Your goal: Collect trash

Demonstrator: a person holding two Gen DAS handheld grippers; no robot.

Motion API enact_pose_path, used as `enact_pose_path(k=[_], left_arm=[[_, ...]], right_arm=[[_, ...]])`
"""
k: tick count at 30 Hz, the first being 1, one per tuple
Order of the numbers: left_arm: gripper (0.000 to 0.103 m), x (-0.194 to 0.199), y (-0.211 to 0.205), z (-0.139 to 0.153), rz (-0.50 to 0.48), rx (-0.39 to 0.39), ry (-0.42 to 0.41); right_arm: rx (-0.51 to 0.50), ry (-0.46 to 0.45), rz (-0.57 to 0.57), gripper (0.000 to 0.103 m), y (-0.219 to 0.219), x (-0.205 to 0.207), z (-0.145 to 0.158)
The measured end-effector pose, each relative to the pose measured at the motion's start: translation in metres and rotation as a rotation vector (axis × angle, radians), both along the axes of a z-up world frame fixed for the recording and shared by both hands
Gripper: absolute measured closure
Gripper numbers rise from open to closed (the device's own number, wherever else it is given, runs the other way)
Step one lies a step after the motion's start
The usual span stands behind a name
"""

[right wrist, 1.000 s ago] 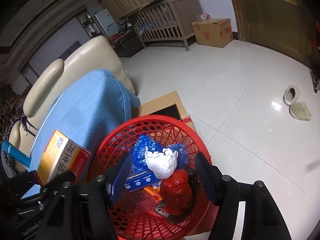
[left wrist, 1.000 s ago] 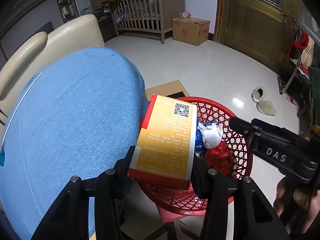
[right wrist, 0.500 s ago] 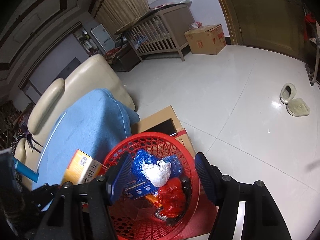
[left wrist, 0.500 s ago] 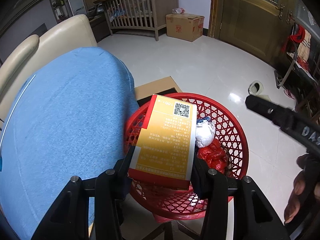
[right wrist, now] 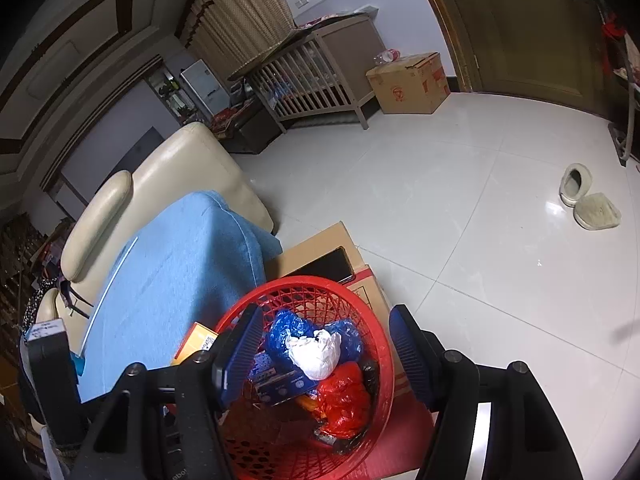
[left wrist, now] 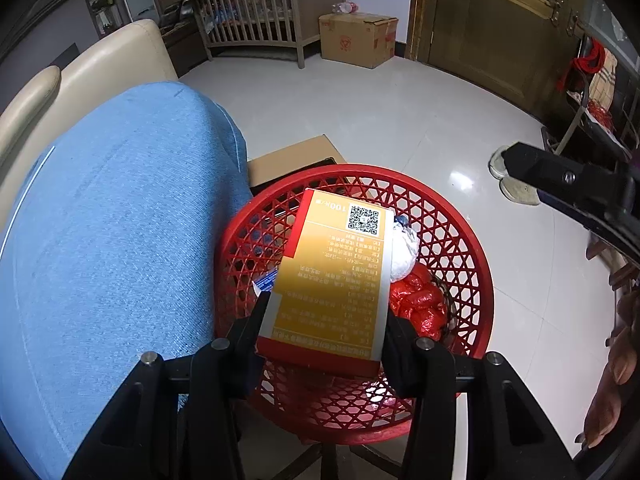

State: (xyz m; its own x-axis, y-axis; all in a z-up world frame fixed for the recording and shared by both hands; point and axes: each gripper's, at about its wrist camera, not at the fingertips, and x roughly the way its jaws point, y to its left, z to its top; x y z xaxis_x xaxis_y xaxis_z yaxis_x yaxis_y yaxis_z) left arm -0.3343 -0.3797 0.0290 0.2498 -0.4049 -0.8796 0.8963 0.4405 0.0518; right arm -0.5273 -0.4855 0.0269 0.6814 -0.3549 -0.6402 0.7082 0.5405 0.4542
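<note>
My left gripper (left wrist: 326,320) is shut on a yellow and red carton (left wrist: 336,272) with a QR code and holds it over the red mesh basket (left wrist: 472,264). The basket holds a white crumpled bag (left wrist: 404,252), a red bag (left wrist: 420,304) and blue wrappers (right wrist: 288,332). My right gripper (right wrist: 326,344) is open and empty, raised above the basket (right wrist: 384,360), with its fingers (right wrist: 404,340) straddling it in the right wrist view. The carton's corner (right wrist: 196,338) shows at the basket's left rim there.
A blue cushion (left wrist: 104,224) on a cream sofa (left wrist: 120,56) lies left of the basket. A flat cardboard box (right wrist: 320,252) sits behind the basket. Slippers (right wrist: 588,200) lie on the white tile floor. A crib (left wrist: 256,20) and a carton (left wrist: 356,40) stand at the far wall.
My left gripper has carried the carton from beside the cushion to over the basket. My right gripper has risen and pulled back from the basket, still open.
</note>
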Motion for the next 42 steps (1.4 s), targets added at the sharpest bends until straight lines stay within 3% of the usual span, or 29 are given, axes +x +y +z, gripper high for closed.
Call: enact_pose_path(k=[7, 11, 17, 25, 28, 33, 42], left_arm=[[0.05, -0.003, -0.003, -0.009, -0.02, 0.025, 0.032], [0.03, -0.003, -0.007, -0.017, -0.032, 0.052, 0.081], [0.03, -0.005, -0.002, -0.011, -0.039, 0.038, 0.079], [0.03, 0.001, 0.024, 0.026, -0.022, -0.066, 0.0], [0.027, 0.009, 0.041, 0.044, 0.005, -0.113, -0.04], [0.026, 0.028, 0.075, 0.068, 0.092, -0.186, -0.07], [0.026, 0.064, 0.144, 0.077, 0.254, -0.239, -0.089]], right_arm=[[-0.009, -0.015, -0.003, 0.034, 0.0, 0.0, 0.005], [-0.015, -0.026, -0.003, 0.034, 0.0, -0.001, 0.01], [-0.029, -0.037, -0.01, 0.034, 0.001, -0.003, 0.018], [-0.055, -0.02, -0.004, 0.034, 0.01, 0.005, 0.026], [-0.069, 0.008, 0.005, 0.027, 0.018, 0.01, 0.026], [-0.085, 0.072, 0.04, 0.025, 0.04, 0.023, 0.022], [-0.133, 0.187, 0.091, 0.023, 0.094, 0.042, 0.008]])
